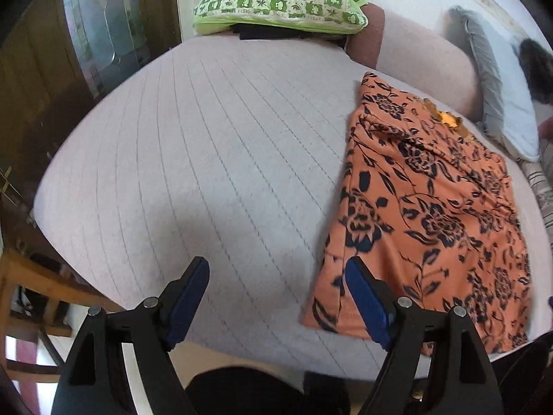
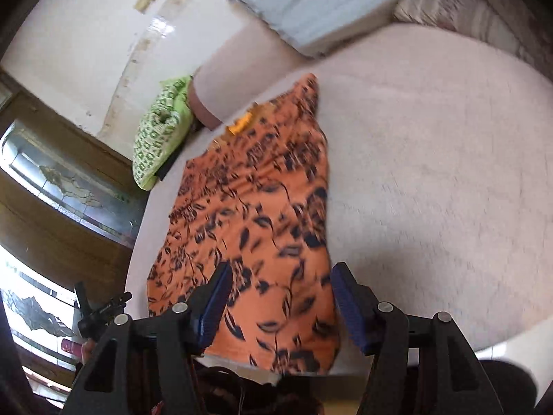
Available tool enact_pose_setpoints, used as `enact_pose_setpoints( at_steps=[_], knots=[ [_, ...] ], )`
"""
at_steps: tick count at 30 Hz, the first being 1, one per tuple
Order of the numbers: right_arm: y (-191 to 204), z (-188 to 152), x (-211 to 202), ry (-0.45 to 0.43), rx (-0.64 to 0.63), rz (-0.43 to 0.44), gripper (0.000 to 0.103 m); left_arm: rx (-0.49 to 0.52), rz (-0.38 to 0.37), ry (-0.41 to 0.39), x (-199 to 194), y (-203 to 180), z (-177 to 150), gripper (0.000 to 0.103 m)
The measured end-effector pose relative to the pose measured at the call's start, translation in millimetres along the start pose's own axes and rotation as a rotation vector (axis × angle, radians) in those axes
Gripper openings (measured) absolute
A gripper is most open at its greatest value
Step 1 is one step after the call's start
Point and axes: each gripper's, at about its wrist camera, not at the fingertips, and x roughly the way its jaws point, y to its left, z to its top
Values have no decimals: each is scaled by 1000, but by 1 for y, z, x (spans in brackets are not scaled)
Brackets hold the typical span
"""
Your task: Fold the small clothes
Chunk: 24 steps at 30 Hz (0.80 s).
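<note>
Nearest the left camera, the left gripper (image 1: pixel 276 276) hangs with its blue-padded jaws spread wide and nothing between them, over the bare pale quilted bedcover (image 1: pixel 193 159); its right pad sits just at the near left edge of the garment without pinching it. At the right camera, the right gripper (image 2: pixel 280 283) is likewise spread and empty, poised above the near end of the orange jersey garment with a dark floral print (image 2: pixel 255 214), which lies in a long, roughly rectangular shape near the front edge of the bed, its gold-trimmed neckline at the far end.

Beyond it lie a green-and-white patterned cushion (image 1: pixel 280 0), a pink bolster (image 1: pixel 425 65) and a pale blue pillow (image 2: pixel 311 3) by the wall.

The risk, as I judge it, is in the next pinch. The cloth looks thin and already layered, so pads closing at the near hem could catch only the top layer and drag the shape askew, or gather the bedcover with it. The right view is blurred, so the exact hem line there is hard to place.
</note>
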Motion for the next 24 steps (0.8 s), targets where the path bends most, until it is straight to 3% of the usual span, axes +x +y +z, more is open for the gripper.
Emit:
enact_pose_setpoints(
  at_steps=[2,5,6,12,16,18,19,21,24],
  knots=[
    [1,-4,3,10,7,5,63,-7,-18,-7,-4,2,-5,79],
    [5,-7,6,26,18,16,63,-3,-92,-5,-7,-2,-8,61],
    [6,-10,6,27,18,15,63,-3,-118,0,-5,-4,-9,60],
    [11,-23,6,46,7,7,63,-13,-225,87,19,-15,-11,64],
    [9,-31,14,66,25,-5,63,3,-214,134,39,-22,-16,69],
    [11,-32,19,80,19,-10,63,6,-252,128,42,-26,-16,69],
    [13,-33,21,82,14,-13,63,8,-264,131,43,-29,-17,65],
    [15,-32,22,80,6,-17,63,33,-254,143,47,-36,-17,30],
    [16,-31,20,67,9,-15,63,60,-242,134,46,-37,-17,8]
  ],
)
